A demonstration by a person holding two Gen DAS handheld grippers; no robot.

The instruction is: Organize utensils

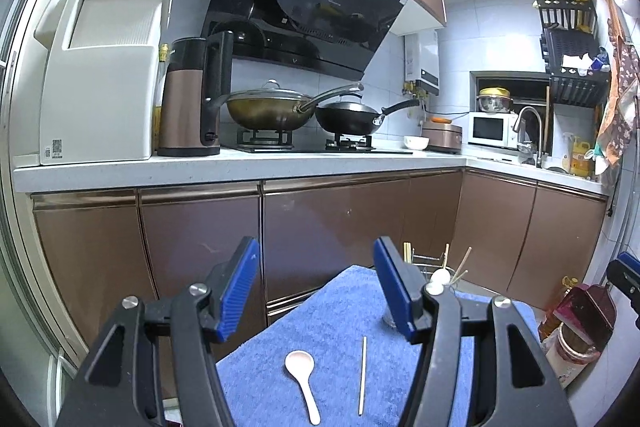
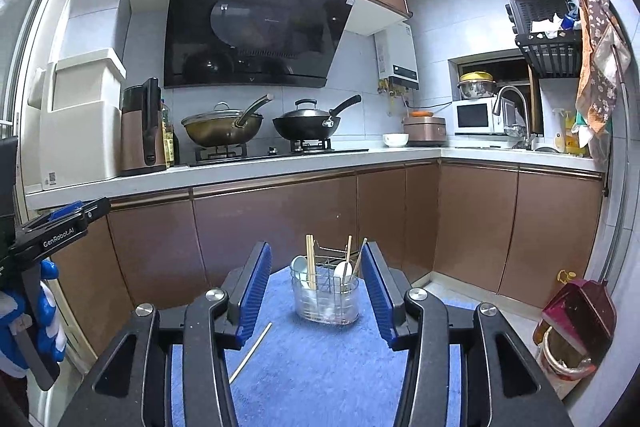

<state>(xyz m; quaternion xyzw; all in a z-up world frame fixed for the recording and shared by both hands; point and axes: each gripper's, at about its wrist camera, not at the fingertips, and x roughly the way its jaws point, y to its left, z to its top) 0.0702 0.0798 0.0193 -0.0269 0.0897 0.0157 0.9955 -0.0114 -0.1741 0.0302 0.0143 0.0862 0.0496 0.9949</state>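
A white spoon (image 1: 302, 383) and one wooden chopstick (image 1: 362, 375) lie on a blue towel (image 1: 340, 311). My left gripper (image 1: 316, 291) is open and empty above them. A clear utensil holder (image 2: 325, 297) stands at the towel's far end with white spoons and several chopsticks upright in it. My right gripper (image 2: 316, 293) is open and empty, its fingers either side of the holder in view but short of it. The chopstick (image 2: 251, 351) also shows in the right wrist view. In the left wrist view the holder (image 1: 434, 265) is partly hidden behind the right finger.
Brown cabinets (image 2: 280, 223) run behind the towel under a white counter (image 1: 240, 163) with two woks, a kettle and a microwave. A red dustpan and a bucket (image 2: 572, 327) stand on the floor at the right. The left gripper (image 2: 52, 231) shows at the left edge.
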